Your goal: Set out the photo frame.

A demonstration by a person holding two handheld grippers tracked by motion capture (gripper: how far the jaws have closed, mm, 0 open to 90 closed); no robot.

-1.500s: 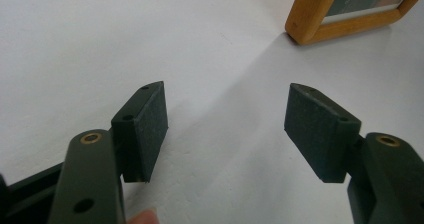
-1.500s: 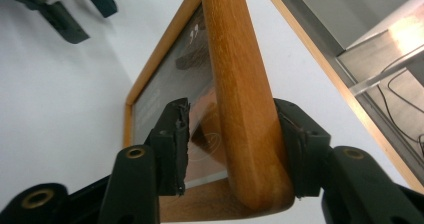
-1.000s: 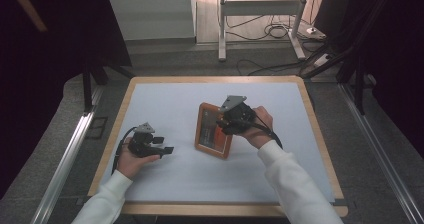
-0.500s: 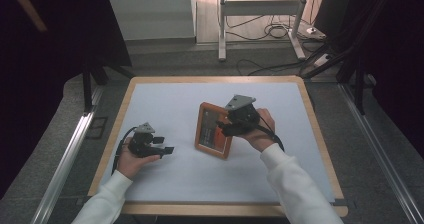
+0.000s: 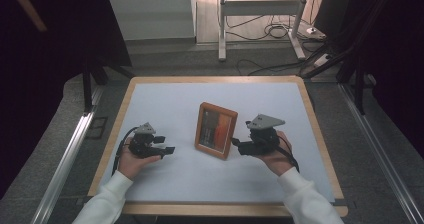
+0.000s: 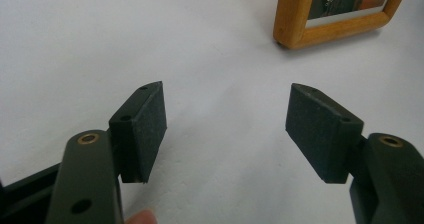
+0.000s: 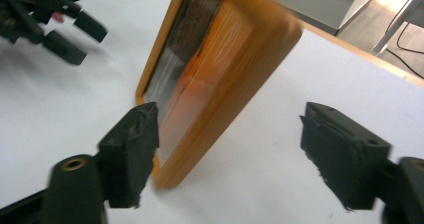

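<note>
Nearest the person's edge, two white sleeves come in over the wooden rim of the white-topped surface (image 5: 165,101), each hand wrapped round a black two-jaw gripper; the left gripper (image 5: 165,150) rests low on the white top, well apart from the frame, its jaws spread wide with nothing between them, and in the left gripper view (image 6: 225,129) there is bare white between the pads; it looks parked there so as to stay out of the way while the other hand works, yet it points toward the frame, so it could come in to steady it.

The right gripper (image 5: 239,146) sits just beside the small wooden photo frame with the orange and dark picture (image 5: 216,130), on the frame's right; its jaws stand wide apart and hold nothing; in the right gripper view (image 7: 227,154) the left pad is close against the glass face near the lower corner, whether touching I cannot tell, while the right pad stands clear on the far side of the frame's edge.

The frame stands near the middle of the surface, tilted back as a frame does on its rear prop, picture side toward the person, and turned a little askew; I judge the open jaws bracket its edge so that a slip can be caught.

Beyond the surface lie grey floor, a white stand (image 5: 260,14) and loose cables (image 5: 272,31).
</note>
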